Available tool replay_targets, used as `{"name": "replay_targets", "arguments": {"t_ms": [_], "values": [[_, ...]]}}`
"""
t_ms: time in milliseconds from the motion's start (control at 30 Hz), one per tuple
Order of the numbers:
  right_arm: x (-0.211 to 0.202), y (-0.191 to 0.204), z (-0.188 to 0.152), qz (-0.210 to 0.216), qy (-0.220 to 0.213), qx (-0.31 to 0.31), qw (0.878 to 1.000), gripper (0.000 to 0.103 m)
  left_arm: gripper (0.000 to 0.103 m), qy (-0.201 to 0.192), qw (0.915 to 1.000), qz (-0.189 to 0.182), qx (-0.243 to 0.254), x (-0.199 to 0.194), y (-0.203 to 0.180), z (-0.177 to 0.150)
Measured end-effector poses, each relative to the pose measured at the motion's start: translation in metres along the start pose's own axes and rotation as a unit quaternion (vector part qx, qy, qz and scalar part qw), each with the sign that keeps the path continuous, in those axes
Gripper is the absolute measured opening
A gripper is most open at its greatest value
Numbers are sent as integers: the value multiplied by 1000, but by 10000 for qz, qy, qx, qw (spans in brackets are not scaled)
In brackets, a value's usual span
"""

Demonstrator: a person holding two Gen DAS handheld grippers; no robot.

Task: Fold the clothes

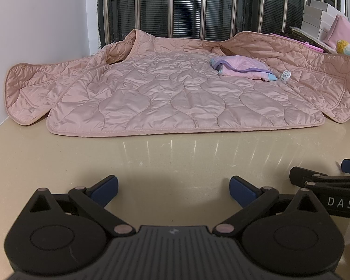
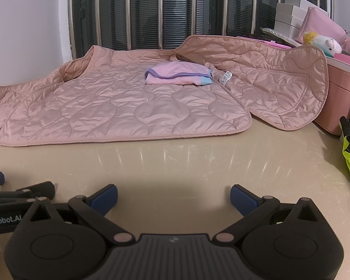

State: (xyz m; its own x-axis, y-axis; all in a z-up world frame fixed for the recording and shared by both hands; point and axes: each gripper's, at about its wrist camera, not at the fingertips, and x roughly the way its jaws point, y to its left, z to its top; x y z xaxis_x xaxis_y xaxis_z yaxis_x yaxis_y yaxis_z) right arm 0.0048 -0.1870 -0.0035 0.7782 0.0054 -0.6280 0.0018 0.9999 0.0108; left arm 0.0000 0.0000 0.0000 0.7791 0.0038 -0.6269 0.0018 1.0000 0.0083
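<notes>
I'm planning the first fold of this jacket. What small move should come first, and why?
Probably lift the small folded pink garment off the quilted jacket with the right gripper. It lies on the spread-open back panel, so any fold would trap it. Both grippers, left gripper included, are open, empty, and short of the hem.

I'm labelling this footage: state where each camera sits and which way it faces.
Left wrist: on the open left gripper, low over the table, facing the pink quilted jacket; the right gripper shows alongside.
Right wrist: on the open right gripper, same heading.
Shared: jacket, folded pink garment, window bars.
</notes>
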Motion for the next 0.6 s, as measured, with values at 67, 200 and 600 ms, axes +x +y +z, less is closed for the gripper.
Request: {"name": "replay_targets", "arguments": {"t_ms": [67,200,600], "values": [[1,0,1,-7,1,9,10000,103,102,0,10000,3,2,0,0,0],[-1,1,-1,-16,-17,26,10000,103,102,-1,10000,9,5,0,-1,0],[-1,1,0,-27,-22,37,10000,103,102,-2,10000,23,3,1,-3,2]]}}
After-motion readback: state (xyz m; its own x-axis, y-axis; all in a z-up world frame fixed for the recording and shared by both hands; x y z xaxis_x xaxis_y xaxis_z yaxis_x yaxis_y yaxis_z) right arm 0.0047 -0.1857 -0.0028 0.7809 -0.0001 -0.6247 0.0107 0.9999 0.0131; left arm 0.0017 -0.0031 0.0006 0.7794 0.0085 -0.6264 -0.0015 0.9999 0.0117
